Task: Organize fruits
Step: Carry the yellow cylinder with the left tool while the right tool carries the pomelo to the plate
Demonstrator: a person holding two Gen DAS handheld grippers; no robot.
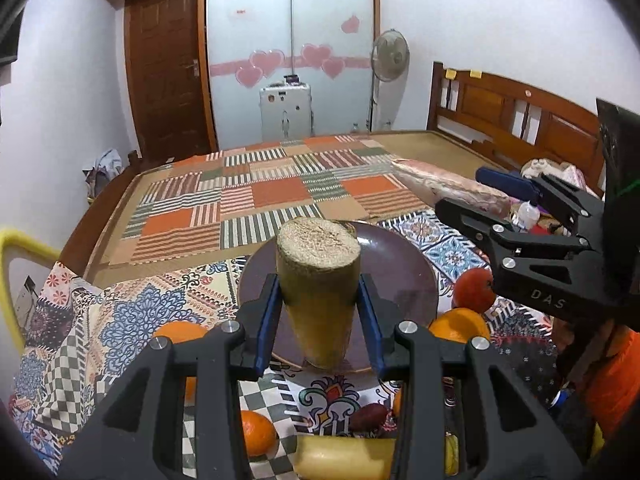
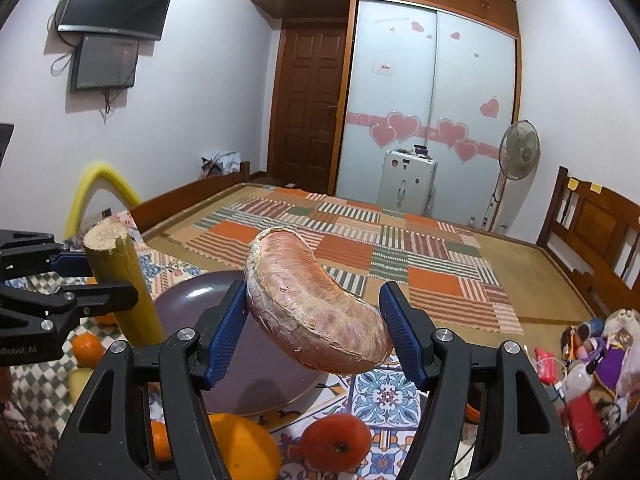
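Left gripper (image 1: 319, 300) has its jaws clamped on a yellow-green sugarcane stick (image 1: 318, 276) over the round purple plate (image 1: 404, 276). Right gripper (image 2: 313, 334) jaws grip a plastic-wrapped pink pomelo wedge (image 2: 316, 304).

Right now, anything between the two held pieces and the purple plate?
Nothing visible. The left gripper holds the sugarcane piece and the right gripper the wrapped pomelo wedge, both above the purple plate, whose visible surface is bare. The oranges and the tomato lie outside its rim.
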